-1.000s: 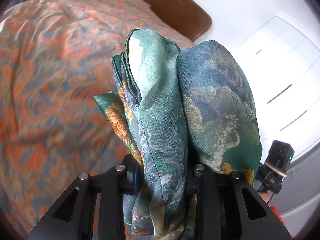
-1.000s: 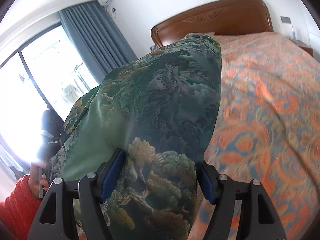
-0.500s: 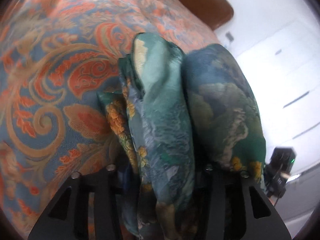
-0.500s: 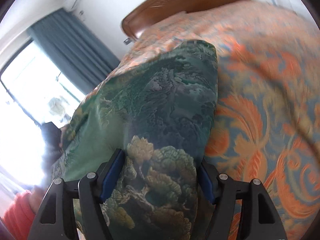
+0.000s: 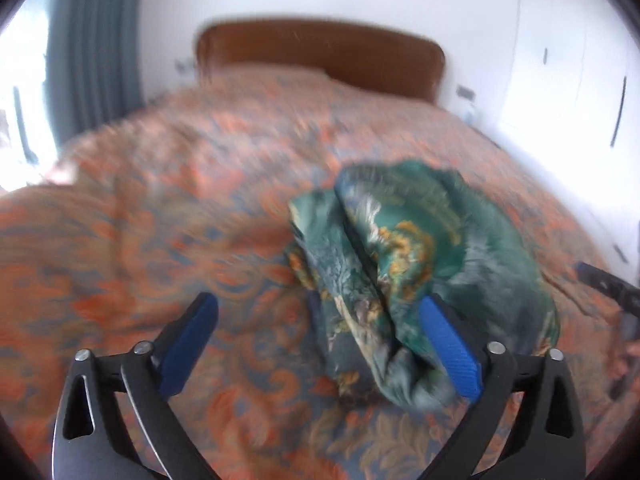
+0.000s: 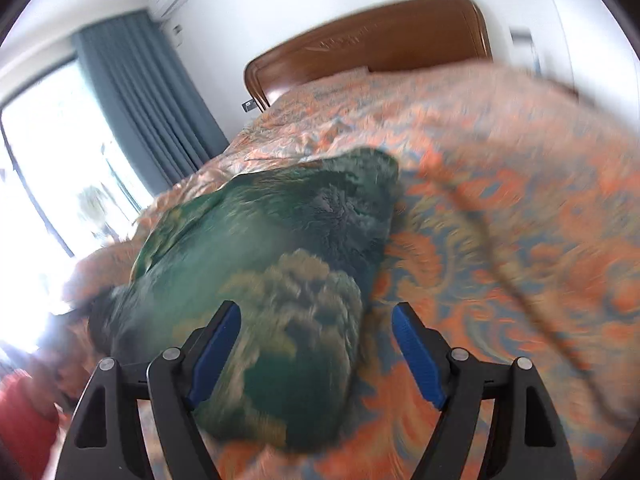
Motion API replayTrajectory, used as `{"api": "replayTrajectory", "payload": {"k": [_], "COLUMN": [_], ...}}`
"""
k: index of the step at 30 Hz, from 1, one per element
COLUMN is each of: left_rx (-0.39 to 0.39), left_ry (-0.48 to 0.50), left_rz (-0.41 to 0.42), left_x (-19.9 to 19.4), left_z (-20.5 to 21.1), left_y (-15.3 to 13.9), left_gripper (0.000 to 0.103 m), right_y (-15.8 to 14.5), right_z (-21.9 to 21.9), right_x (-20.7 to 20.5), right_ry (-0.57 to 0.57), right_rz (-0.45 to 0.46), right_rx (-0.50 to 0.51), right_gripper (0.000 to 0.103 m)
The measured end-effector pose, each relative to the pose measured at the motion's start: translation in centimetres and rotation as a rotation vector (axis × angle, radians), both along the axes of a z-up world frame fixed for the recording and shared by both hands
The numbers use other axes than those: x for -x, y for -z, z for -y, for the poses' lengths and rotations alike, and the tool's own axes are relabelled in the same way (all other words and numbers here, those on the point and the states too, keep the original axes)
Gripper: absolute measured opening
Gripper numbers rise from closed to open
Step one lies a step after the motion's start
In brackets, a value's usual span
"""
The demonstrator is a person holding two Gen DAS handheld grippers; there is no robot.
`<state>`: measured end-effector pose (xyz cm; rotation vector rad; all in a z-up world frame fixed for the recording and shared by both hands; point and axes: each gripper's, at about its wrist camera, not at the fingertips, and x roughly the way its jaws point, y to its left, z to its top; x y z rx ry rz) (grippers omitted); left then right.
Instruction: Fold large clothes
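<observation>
left gripper (image 5: 318, 344): blue-padded fingers (image 5: 188, 344) spread wide apart, gripping nothing; the pad at 3 o'clock sits against the near edge of the green printed garment (image 5: 420, 268), the pad at 9 o'clock stands over bare cover. right gripper (image 6: 316, 354): blue-padded fingers (image 6: 418, 356) likewise parted; the garment (image 6: 280, 292) lies between them, its edge close against the pad at 7 o'clock, while a gap of cover shows before the pad at 4 o'clock; whether cloth and pad actually touch cannot be told through the motion blur. the garment is a bunched, folded bundle resting on the orange and blue patterned bedspread (image 5: 160, 208), toward 2 o'clock of centre in the left wrist view and near centre in the right wrist view. beyond it, at 12 o'clock, a brown wooden headboard (image 5: 320, 56) meets a white wall. grey-blue curtains (image 6: 148, 100) hang beside a bright window at 10 o'clock in the right wrist view. a red sleeve (image 6: 24, 416) shows at 8 o'clock.
</observation>
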<state>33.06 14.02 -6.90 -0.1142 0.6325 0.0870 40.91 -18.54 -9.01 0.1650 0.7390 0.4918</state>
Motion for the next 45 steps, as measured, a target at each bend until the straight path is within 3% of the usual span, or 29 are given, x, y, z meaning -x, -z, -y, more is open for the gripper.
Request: {"api": "replayTrajectory", "payload": {"k": [3,7,12,16,22,26,34,45], "left_rx": [-0.09,-0.176,-0.212,-0.279,-0.181,-0.181,-0.087,-0.098], "left_ry": [-0.078,-0.1,-0.111,-0.145,-0.103,-0.14,-0.074,-0.08], "left_rz": [0.086,0.169,0.212,0.234,0.143,0.088,-0.027,-0.023], "left_x": [3.3,7.2,9.9,12.2,15.0,17.0,20.0,21.2], "left_z": [2.0,4.5,7.2,9.2,9.8,10.0,9.9,10.3], "left_y": [-2.2,-4.4,-6.1,-6.2,-4.1,-2.9,-2.9,-3.8], "left_gripper": [0.102,0.103,0.103,0.103,0.103,0.103,0.103,0.103], "right_y": [-3.3,-5.8,-7.1,-7.8,-7.8,-6.9,-6.4,-8.1], "right_z": [-0.5,-1.1,-1.3,-1.0,-1.3,-2.2,-4.5,-7.1], "right_x": [5.6,11.3,16.1,19.5,23.3,26.0,30.6,33.1], "right_ry": [0.032,0.119,0.252,0.306,0.346,0.369,0.301,0.262], "right_rz": [0.096,0.215,0.285,0.306,0.318,0.303,0.263,0.245], "right_rx": [0.148,0.288,0.349,0.305,0.291,0.322,0.365,0.393], "right_gripper": [0.092,0.092,0.092,0.092,0.094,0.094,0.094,0.094]}}
